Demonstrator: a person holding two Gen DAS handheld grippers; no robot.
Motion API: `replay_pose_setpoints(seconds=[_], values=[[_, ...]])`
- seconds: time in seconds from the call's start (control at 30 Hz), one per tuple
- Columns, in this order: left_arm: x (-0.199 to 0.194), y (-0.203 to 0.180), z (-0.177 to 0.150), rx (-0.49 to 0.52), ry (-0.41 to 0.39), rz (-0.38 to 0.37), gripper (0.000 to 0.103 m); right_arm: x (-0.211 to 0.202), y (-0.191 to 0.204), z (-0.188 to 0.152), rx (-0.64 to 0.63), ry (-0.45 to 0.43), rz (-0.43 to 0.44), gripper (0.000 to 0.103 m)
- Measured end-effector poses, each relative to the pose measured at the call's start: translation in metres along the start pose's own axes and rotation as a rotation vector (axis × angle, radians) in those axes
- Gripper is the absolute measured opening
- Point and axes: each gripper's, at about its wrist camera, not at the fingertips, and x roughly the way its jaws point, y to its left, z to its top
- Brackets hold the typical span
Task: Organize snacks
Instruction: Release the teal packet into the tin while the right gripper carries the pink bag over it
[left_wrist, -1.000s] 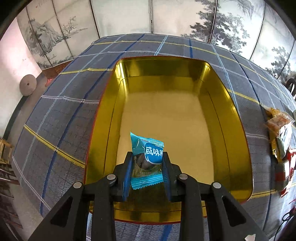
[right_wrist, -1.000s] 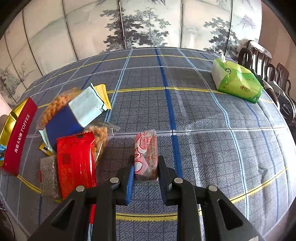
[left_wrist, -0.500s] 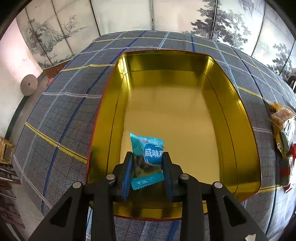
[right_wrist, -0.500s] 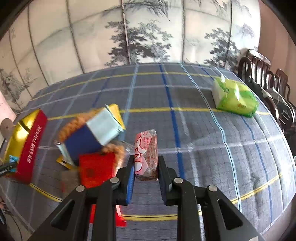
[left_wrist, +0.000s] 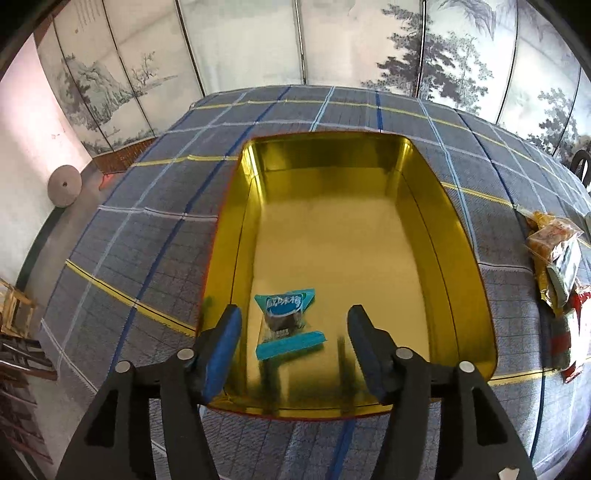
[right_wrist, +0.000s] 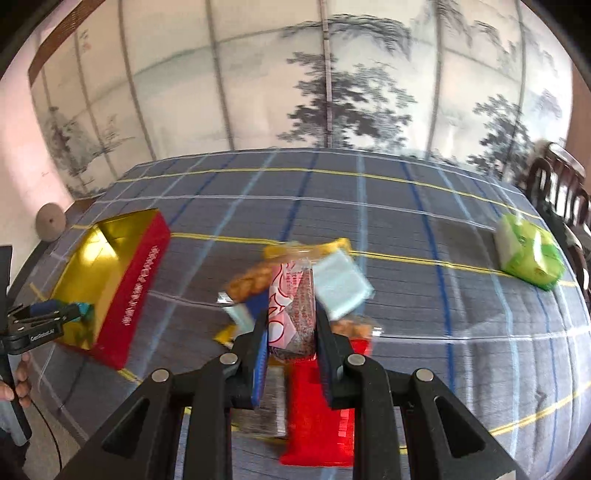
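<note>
My right gripper (right_wrist: 291, 332) is clamped on a pink-and-white packet (right_wrist: 291, 310), both pads pressed against its sides, and the picture is smeared with motion. Behind the packet lies the snack pile (right_wrist: 332, 284) on the plaid tablecloth (right_wrist: 424, 229): a peanut bag, a pale blue pack, and nearer to me a red wrapper (right_wrist: 317, 413) beside a grey one. Near the table's left edge I see the gold tin (right_wrist: 144, 288) with its red side. The left gripper (right_wrist: 55, 314) reaches over the tin's near end; I cannot judge its jaws from here. A green tissue pack (right_wrist: 532, 254) sits near the right edge.
</note>
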Motion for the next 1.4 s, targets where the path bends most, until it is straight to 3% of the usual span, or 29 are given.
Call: replay_pose_setpoints(seconds=[0.13, 0.27, 0.57, 1.0, 1.4], values=[[-0.008, 0.002, 0.000, -0.018, -0.014, -0.005, 0.066, 0.006, 0.021, 0.002, -0.038, 0.011, 0.033, 0.023], [-0.014, 0.004, -0.001, -0.026, -0.024, 0.008, 0.078, 0.009, 0.039, 0.004, -0.074, 0.017, 0.064, 0.023], [-0.037, 0.021, -0.003, -0.087, -0.075, 0.026, 0.086, 0.011, 0.084, 0.011, -0.152, 0.016, 0.148, 0.023], [-0.048, 0.075, -0.014, -0.230, -0.069, 0.081, 0.087, 0.017, 0.144, 0.014, -0.258, 0.017, 0.237, 0.023], [-0.055, 0.113, -0.030, -0.300, -0.064, 0.125, 0.087, 0.040, 0.199, 0.007, -0.324, 0.087, 0.286, 0.023]])
